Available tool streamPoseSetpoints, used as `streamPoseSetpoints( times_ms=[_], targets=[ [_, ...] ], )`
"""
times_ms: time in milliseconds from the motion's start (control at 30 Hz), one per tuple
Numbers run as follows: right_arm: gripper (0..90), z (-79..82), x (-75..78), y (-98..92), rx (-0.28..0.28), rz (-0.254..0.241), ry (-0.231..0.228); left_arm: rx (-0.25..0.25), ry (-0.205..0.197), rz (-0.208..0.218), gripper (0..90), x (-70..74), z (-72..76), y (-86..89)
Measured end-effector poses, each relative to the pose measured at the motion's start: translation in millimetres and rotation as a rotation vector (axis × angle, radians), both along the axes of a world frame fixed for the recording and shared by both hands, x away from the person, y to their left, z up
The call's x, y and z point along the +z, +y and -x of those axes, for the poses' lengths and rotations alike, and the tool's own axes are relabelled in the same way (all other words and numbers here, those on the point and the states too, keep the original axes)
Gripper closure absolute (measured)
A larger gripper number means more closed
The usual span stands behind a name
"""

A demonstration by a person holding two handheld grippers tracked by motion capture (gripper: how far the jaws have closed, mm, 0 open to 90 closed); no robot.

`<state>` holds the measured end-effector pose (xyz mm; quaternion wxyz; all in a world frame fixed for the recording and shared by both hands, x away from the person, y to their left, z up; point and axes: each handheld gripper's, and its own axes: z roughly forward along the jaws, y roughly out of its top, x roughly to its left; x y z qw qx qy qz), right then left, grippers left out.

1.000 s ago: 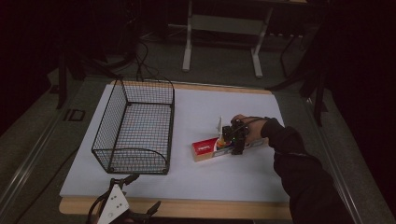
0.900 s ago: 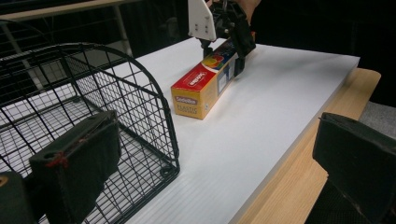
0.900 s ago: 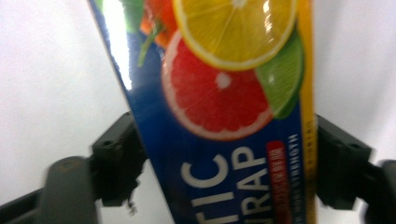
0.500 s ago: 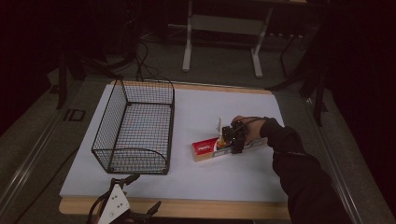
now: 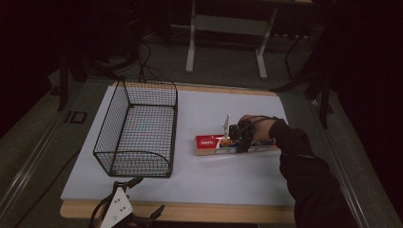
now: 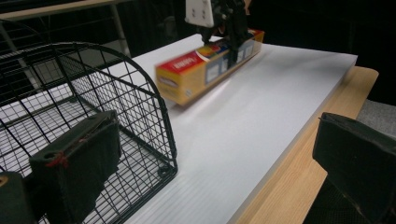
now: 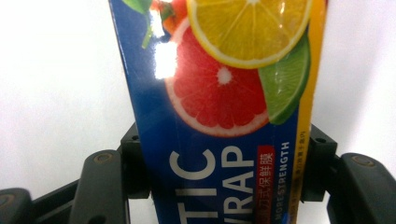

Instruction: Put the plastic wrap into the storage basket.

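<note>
- Two grippers in play; right gripper [image 5: 239,137] sits over the box [image 5: 214,144] of plastic wrap, right of the table's [image 5: 214,185] middle, nearer the right edge than the left.
- Right gripper view: jaws stand on either side of the box [image 7: 219,140], pads pressed against both long sides, so clamped on it. Print reads "TIC WRAP", citrus slices on blue.
- Left gripper view: box [image 6: 205,70] looks motion-blurred and a touch tilted, the right gripper [image 6: 224,25] on top of it; cannot tell if it is clear of the surface yet.
- Left gripper [image 5: 138,219] hangs at the table's front edge near the front left corner, jaws wide apart, holding nothing.
- Basket [image 5: 135,164] stands on the left half of the table, empty as far as seen, open top; its near end [image 6: 140,93] just ahead of the left jaws.
- Box and basket apart, bare table between them.
- Step, my read: grasp done, lift starting; box likely bound for the basket.
- Next move calls for raising the box above the basket's rim, carrying it left, keeping its long side along the basket's length so it fits, then lowering inside before letting go.
- Risk: the box is long and gripped near the middle, could swing or catch the wire rim.
</note>
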<state>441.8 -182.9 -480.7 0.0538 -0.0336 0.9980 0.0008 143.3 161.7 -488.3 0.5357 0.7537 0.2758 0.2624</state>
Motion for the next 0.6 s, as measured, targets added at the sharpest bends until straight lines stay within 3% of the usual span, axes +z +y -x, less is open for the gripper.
streamPoseSetpoints(
  times_ms=[67,100,200,300,333,367,600],
  targets=[
    [38.5,-0.5,3.7,-0.2,-0.014,-0.009,-0.006,0.000,-0.002,0.002,1.7,0.1,0.1,-0.2],
    [38.7,-2.1,10.5,-0.4,-0.050,-0.045,-0.017,-0.001,-0.003,0.004,1.7,0.2,-0.1,-0.1],
    [39.0,-4.3,17.7,0.0,-0.094,-0.073,-0.022,-0.002,-0.002,0.003,1.7,0.2,-0.4,-0.1],
    [39.2,-8.7,31.1,1.2,-0.197,-0.142,-0.020,-0.004,-0.003,0.004,1.7,0.3,-0.2,-0.5],
    [39.2,-8.7,31.1,1.2,-0.197,-0.142,-0.020,-0.004,-0.004,0.003,1.7,0.4,-0.1,-0.6],
    [39.4,-9.7,37.4,2.4,-0.263,-0.175,-0.024,-0.005,-0.004,0.003,1.7,0.4,0.0,-0.6],
    [39.5,-9.6,57.4,6.0,-0.363,-0.256,-0.048,-0.007,-0.007,0.005,1.7,0.9,0.0,-0.6]
  ],
)
